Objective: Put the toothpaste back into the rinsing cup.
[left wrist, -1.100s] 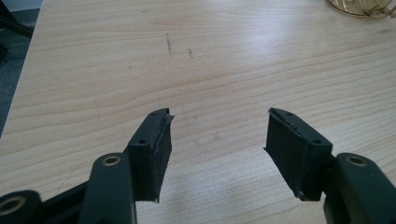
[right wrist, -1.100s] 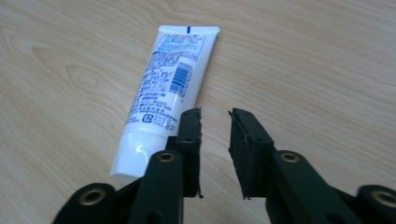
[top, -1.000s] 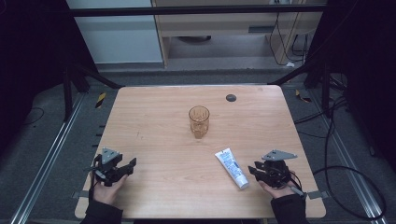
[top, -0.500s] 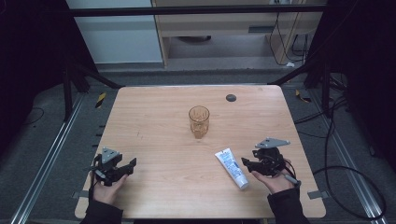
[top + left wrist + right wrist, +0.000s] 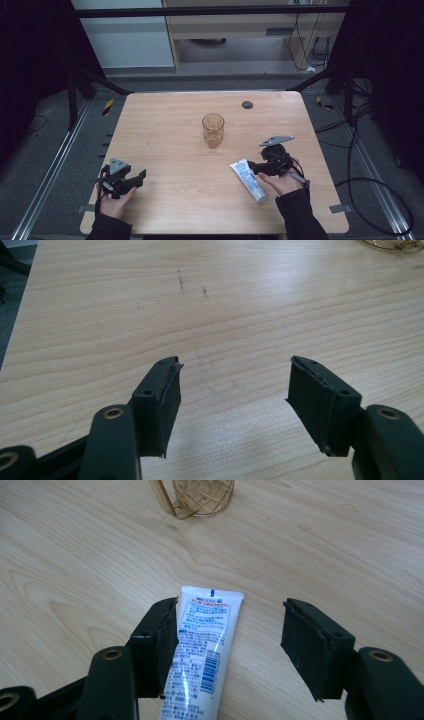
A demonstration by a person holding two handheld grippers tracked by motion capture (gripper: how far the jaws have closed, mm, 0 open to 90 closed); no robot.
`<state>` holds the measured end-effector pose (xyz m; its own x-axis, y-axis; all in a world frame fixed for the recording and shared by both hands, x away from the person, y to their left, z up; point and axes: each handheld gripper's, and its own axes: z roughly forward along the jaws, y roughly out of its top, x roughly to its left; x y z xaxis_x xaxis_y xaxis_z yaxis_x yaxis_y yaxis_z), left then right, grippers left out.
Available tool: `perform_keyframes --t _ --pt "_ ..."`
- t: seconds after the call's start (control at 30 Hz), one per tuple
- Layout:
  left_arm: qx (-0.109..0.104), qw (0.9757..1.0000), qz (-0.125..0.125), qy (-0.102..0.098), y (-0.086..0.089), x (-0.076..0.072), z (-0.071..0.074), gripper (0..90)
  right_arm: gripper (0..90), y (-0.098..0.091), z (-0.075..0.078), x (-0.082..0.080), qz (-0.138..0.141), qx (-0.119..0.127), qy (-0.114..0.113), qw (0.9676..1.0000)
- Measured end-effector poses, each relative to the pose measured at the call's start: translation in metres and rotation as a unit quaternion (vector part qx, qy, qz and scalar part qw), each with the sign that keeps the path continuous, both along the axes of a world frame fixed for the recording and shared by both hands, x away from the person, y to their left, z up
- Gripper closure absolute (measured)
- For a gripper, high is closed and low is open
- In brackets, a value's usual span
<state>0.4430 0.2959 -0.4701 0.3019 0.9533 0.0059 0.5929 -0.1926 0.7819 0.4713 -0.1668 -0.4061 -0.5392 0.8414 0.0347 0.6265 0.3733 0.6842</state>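
A white toothpaste tube (image 5: pixel 248 180) with blue print lies flat on the wooden table (image 5: pixel 170 125), right of the middle near the front. My right gripper (image 5: pixel 254 167) hovers at the tube's right side, pointing left. In the right gripper view the tube (image 5: pixel 200 650) lies between the jaws of that gripper (image 5: pixel 231 604), close to the left one, and the pads do not press it. These jaws have just been opening. An amber glass cup (image 5: pixel 213 130) stands upright mid-table, also seen ahead (image 5: pixel 202 497). My left gripper (image 5: pixel 137 177) rests open at the front left (image 5: pixel 232 360), with bare wood between its jaws.
A small dark round spot (image 5: pixel 247 104) marks the table's far side. Dark metal frame bars (image 5: pixel 95 82) and cables on the grey floor (image 5: pixel 370 150) surround the table. The cup's rim (image 5: pixel 395 244) peeks in at the top right of the left gripper view.
My right gripper has risen from the front right edge and moved left and farther in, up to the tube. The tube, the cup and my left gripper have stayed put.
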Motion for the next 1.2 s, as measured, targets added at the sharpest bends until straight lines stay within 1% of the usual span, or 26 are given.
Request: perform_keyframes --t 0.07,0.2,0.3,0.33,0.37,0.43,0.57,0.7,0.73,0.8,0.87,0.97,1.03,1.2 --pt "0.000 1.0000 0.000 0.001 0.000 0.000 0.000 37.2 39.7 0.006 0.000 0.004 0.003 -0.003 0.004 1.0000" --pt "0.001 1.0000 -0.001 0.002 0.000 0.001 -0.001 37.2 39.6 0.010 -0.002 0.008 0.005 -0.004 0.010 0.9999" --pt "0.001 1.0000 -0.001 0.002 0.000 0.001 -0.001 37.2 39.8 0.013 -0.005 0.011 0.006 -0.008 0.021 0.9997" --pt "0.001 1.0000 -0.001 0.003 0.000 0.001 -0.001 37.2 39.8 0.016 -0.007 0.011 0.007 -0.012 0.029 0.9995" --pt "0.001 1.0000 -0.001 0.003 0.000 0.001 -0.001 37.2 39.8 0.016 -0.007 0.011 0.007 -0.012 0.029 0.9995" --pt "0.002 1.0000 -0.001 0.003 0.000 0.001 -0.001 37.2 39.9 0.019 -0.010 0.012 0.009 -0.020 0.034 0.9992" --pt "0.002 1.0000 -0.002 0.004 0.000 0.001 -0.001 37.2 39.8 0.023 -0.018 0.012 0.013 -0.022 0.046 0.9986" --pt "0.002 1.0000 -0.002 0.003 0.000 0.001 -0.001 37.2 40.1 0.025 -0.025 0.013 0.014 -0.024 0.057 0.9980" --pt "0.002 1.0000 -0.002 0.003 0.000 0.001 -0.001 37.2 39.9 0.026 -0.027 0.013 0.014 -0.029 0.060 0.9977" --pt "0.002 1.0000 -0.003 0.003 0.000 0.001 -0.001 37.2 39.8 0.026 -0.028 0.013 0.015 -0.030 0.061 0.9976" --pt "0.002 1.0000 -0.003 0.004 0.000 0.001 -0.001 37.2 39.3 0.027 -0.032 0.014 0.016 -0.034 0.070 0.9969" --pt "0.002 1.0000 -0.003 0.004 0.000 0.001 -0.001 37.2 38.6 0.027 -0.034 0.014 0.015 -0.032 0.073 0.9967" --pt "0.001 1.0000 -0.003 0.003 0.000 0.001 -0.001 37.2 36.5 0.028 -0.036 0.014 0.014 -0.033 0.076 0.9965" --pt "0.002 1.0000 -0.003 0.003 0.000 0.001 -0.001 37.2 36.1 0.030 -0.041 0.015 0.013 -0.037 0.082 0.9959"
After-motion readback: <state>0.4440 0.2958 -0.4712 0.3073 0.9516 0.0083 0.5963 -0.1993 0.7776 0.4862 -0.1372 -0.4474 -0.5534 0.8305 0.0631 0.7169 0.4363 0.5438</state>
